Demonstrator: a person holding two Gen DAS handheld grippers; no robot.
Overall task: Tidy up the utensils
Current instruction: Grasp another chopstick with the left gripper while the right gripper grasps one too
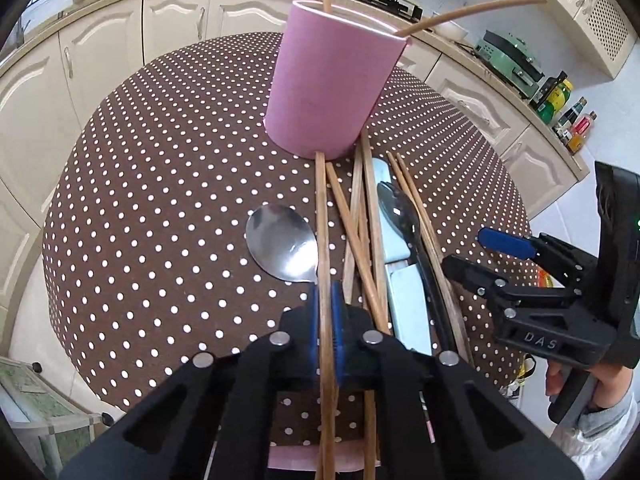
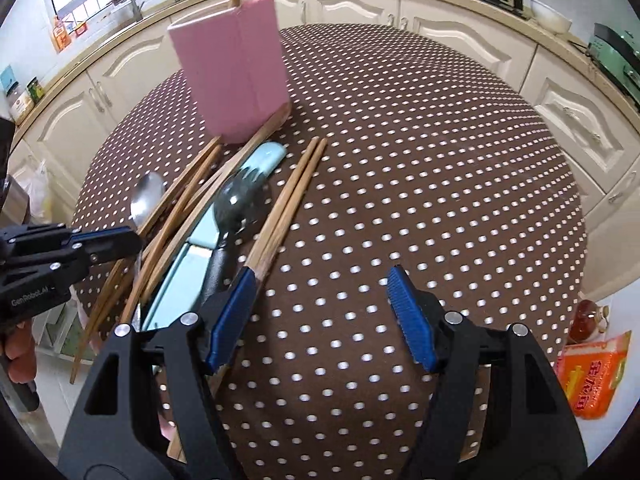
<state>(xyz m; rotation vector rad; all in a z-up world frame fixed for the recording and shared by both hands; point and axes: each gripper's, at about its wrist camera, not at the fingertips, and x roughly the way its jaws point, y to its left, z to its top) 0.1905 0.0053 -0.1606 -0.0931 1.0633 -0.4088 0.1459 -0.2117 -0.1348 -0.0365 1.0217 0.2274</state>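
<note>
left claw [image 1: 327, 320] is pinched tight on a single wooden chopstick [image 1: 322, 216], its blue pads closed on the shaft low down while the far tip runs up to touch the foot of the pink holder [image 1: 320, 80]. right claw [image 2: 322, 316] hangs wide with nothing between its pads; its left pad sits just beside a pair of chopsticks [image 2: 288, 204] lying side by side on the dotted counter [image 2: 440, 184].

the step in hand looks like lifting that one stick clear of the heap and standing it in the holder. done well, the lift should go straight up first, since the stick lies just beside a steel spoon [image 1: 280, 244] and close to crossed chopsticks [image 1: 360, 236] that could be dragged along. the stick then needs tipping upright before it goes over the rim, where two sticks already stand and lean outward; the free gap looks to be on the near side of the opening.

beyond the heap lie a pale blue knife [image 1: 404, 304] and a dark spoon [image 1: 404, 216], partly under the sticks. the holder is tall and might tip if knocked by a long stick. the counter's left and far parts are bare, giving swing room, while several sticks overhang the near edge and could be nudged off. the right claw is close on the side, so the lift should stay clear of it.
</note>
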